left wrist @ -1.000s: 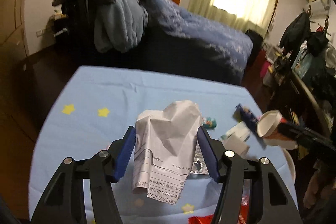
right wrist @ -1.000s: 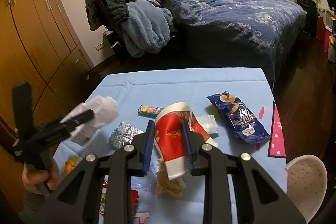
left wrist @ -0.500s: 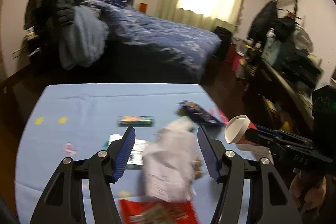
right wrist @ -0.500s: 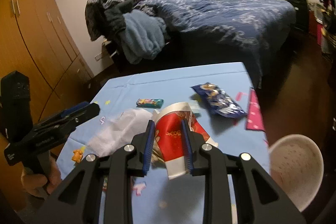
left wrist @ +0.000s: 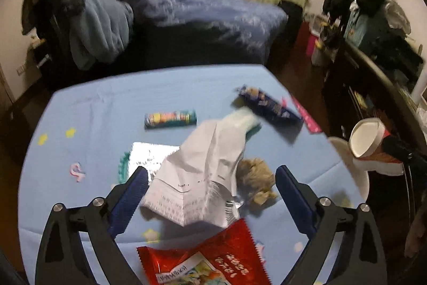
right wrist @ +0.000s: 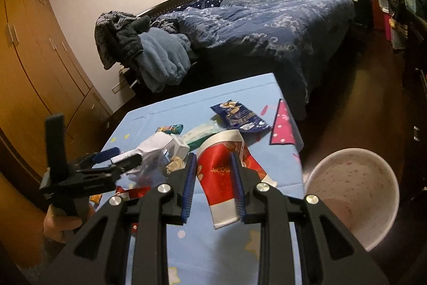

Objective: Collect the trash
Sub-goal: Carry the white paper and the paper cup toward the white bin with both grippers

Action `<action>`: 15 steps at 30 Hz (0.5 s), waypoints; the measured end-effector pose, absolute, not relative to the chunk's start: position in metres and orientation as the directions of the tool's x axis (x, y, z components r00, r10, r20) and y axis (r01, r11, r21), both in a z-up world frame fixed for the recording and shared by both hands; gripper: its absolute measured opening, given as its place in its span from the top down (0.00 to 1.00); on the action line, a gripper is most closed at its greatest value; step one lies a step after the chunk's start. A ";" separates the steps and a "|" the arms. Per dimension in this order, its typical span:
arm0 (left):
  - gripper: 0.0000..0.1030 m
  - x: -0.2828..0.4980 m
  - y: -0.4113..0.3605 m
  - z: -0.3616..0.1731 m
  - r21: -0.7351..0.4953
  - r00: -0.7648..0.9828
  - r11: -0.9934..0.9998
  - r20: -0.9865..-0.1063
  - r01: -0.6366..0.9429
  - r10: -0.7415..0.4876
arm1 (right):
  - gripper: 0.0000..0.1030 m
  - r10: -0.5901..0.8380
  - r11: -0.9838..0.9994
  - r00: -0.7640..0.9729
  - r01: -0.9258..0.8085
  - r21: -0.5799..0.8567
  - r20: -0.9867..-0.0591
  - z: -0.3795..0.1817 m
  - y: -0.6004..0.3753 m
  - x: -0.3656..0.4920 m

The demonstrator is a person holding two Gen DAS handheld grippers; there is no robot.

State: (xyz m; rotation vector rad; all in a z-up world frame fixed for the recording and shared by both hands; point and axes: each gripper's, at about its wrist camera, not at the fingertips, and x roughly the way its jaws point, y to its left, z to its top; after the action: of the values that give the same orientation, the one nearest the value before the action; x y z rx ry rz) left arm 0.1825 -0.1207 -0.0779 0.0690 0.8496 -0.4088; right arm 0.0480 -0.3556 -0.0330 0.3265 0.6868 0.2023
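Observation:
My right gripper (right wrist: 213, 187) is shut on a red and white paper cup (right wrist: 222, 172), held above the table's right edge beside a white waste bin (right wrist: 352, 194); the cup also shows in the left wrist view (left wrist: 369, 142). My left gripper (left wrist: 210, 200) is open; a crumpled white printed paper (left wrist: 202, 178) lies between its fingers on the light blue table (left wrist: 101, 108). Other trash lies on the table: a red snack bag (left wrist: 210, 258), a silver foil pack (left wrist: 149, 154), a candy tube (left wrist: 170, 119), a dark blue snack bag (left wrist: 269, 106), a brown crumpled wad (left wrist: 256, 178).
A bed with a blue duvet (right wrist: 267, 26) stands behind the table, with clothes heaped on a chair (right wrist: 149, 55). Wooden wardrobes (right wrist: 34, 58) line the left wall. A dark cluttered shelf (left wrist: 379, 50) runs along the right.
The left gripper opened and let go of the white paper, which dropped onto the table. The right gripper carried the cup right, toward the white bin.

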 end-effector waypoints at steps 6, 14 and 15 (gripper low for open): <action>0.63 0.200 -0.110 -0.090 -0.145 0.571 0.932 -0.756 0.332 -0.321 | 0.74 0.314 0.924 0.746 -0.098 0.369 -0.588 -0.036 -0.342 0.053; 0.63 0.182 -0.083 -0.043 -0.215 0.672 0.925 -0.637 0.314 -0.376 | 0.74 0.321 0.923 0.743 -0.109 0.368 -0.587 -0.035 -0.338 0.054; 0.63 0.179 -0.084 -0.038 -0.214 0.676 0.922 -0.629 0.323 -0.383 | 0.74 0.323 0.923 0.744 -0.111 0.368 -0.585 -0.035 -0.338 0.054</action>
State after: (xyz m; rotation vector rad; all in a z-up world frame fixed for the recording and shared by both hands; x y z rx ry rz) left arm 0.1788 -0.0844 -0.0383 -0.0873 0.7267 -0.3976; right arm 0.0535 -0.3379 -0.0352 0.3216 0.6944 0.2423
